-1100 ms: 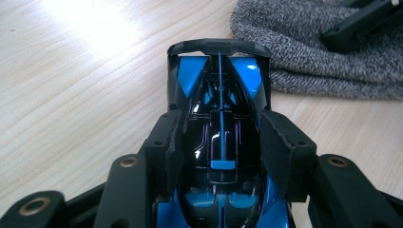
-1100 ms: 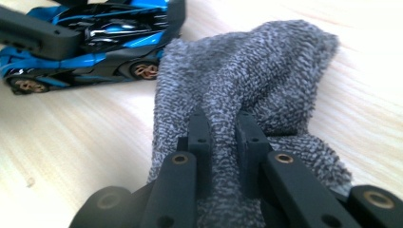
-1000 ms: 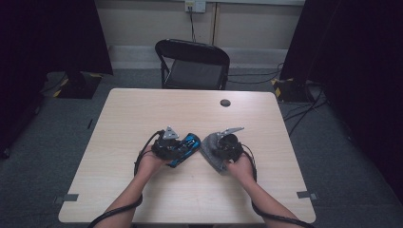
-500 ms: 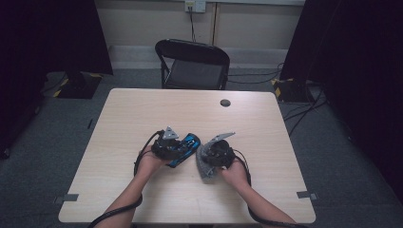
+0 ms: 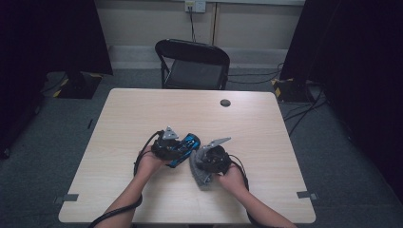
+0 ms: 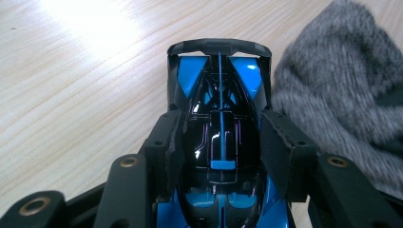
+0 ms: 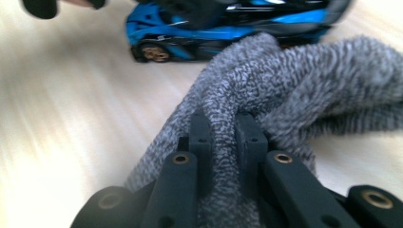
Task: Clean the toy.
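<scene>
On the table (image 5: pixel 142 114), near its front-middle, the toy car (image 5: pixel 184 146) lies between the jaws of the left gripper (image 5: pixel 177 149). Just beside it, at its 4 o'clock, lies the cloth (image 5: pixel 197 168), pinched by the right gripper (image 5: pixel 202 164). A small disc (image 5: pixel 225 102) sits at the table's 1 o'clock, and 1 chair (image 5: pixel 192 64) stands behind it at 12 o'clock.

A pale wooden table (image 5: pixel 142 114) bears a toy car (image 5: pixel 186 147), grey cloth (image 5: pixel 196 172), and dark disc (image 5: pixel 225 102).
</scene>
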The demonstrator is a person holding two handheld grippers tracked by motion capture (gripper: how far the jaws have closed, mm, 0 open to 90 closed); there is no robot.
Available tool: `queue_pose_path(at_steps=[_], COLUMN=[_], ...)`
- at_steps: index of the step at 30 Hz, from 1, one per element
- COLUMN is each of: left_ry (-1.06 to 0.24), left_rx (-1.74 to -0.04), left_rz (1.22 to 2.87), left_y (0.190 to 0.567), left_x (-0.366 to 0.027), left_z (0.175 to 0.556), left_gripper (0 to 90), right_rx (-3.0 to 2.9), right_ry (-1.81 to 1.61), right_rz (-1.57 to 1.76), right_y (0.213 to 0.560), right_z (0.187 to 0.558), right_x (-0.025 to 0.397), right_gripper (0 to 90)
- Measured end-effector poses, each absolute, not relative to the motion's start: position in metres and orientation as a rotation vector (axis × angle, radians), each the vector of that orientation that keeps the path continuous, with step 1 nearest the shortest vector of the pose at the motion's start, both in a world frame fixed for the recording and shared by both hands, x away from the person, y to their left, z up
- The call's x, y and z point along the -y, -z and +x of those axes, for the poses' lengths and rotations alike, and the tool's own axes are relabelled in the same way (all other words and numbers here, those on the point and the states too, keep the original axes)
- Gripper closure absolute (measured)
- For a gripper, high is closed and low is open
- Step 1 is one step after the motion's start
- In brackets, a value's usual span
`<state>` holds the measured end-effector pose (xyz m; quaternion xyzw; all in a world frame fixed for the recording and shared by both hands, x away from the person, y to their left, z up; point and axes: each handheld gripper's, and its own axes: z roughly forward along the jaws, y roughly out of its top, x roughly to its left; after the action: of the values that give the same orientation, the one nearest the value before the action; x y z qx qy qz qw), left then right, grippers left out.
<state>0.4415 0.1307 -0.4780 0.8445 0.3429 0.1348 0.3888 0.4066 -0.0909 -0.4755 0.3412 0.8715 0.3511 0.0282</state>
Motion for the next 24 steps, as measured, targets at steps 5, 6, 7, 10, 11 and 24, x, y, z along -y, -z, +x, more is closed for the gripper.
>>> queue_pose_path(at_steps=[5, 6, 7, 10, 11, 24], left_ry=[-0.343, -0.343, -0.342, -0.344, -0.344, -0.343], left_rx=[-0.877, -0.877, -0.878, -0.877, -0.878, -0.880], left_rz=[2.149, 2.149, 2.147, 2.147, 2.146, 2.147], left_y=[0.478, 0.478, 0.478, 0.478, 0.478, 0.478], left_x=[-0.130, -0.130, -0.130, -0.131, -0.131, -0.131], left_z=[0.442, 0.442, 0.441, 0.441, 0.441, 0.441], left_gripper=[50.7, 50.7, 50.7, 50.8, 50.7, 50.7], right_rx=[-2.722, -2.722, -2.737, -2.745, -2.748, -2.768], right_ry=[-1.092, -1.092, -1.091, -1.094, -1.091, -1.126], right_rz=[1.012, 1.012, 1.000, 0.981, 0.977, 0.957], right_y=[0.475, 0.475, 0.475, 0.475, 0.475, 0.476], right_z=[0.400, 0.400, 0.398, 0.396, 0.395, 0.390], right_x=[0.079, 0.079, 0.075, 0.072, 0.071, 0.061], right_gripper=[80.4, 80.4, 80.4, 80.4, 80.4, 80.4])
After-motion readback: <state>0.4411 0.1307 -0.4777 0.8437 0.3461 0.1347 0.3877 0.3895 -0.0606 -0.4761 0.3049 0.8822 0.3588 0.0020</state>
